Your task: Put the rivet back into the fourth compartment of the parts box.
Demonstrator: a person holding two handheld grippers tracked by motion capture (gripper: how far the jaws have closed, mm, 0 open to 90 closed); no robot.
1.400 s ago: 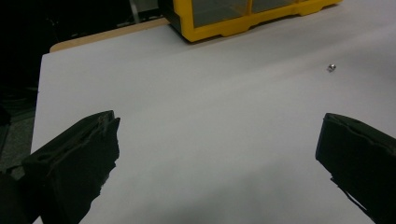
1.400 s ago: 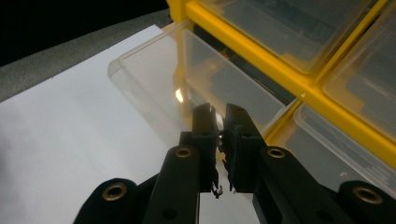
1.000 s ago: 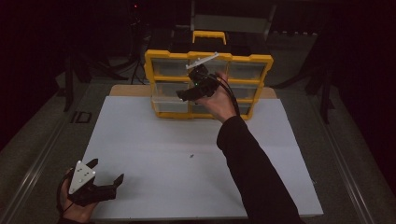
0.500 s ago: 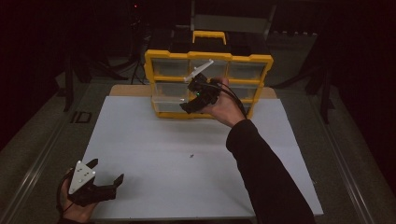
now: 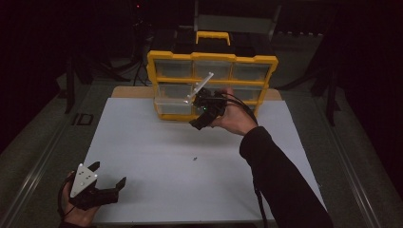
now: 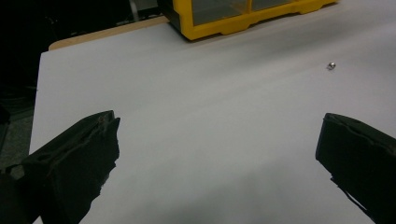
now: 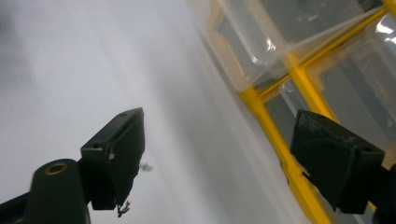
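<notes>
Tiny blurred metal bit [image 5: 195, 158] on white sheet [image 5: 142, 142].

Tiny unidentifiable speck [image 5: 195, 158] on sheet [image 5: 157, 156]

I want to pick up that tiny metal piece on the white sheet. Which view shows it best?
The left gripper view: the small metal piece lies sharp and unobstructed on the sheet. The high view shows it as a faint speck; the right gripper view shows it blurred beside a jaw.
</notes>
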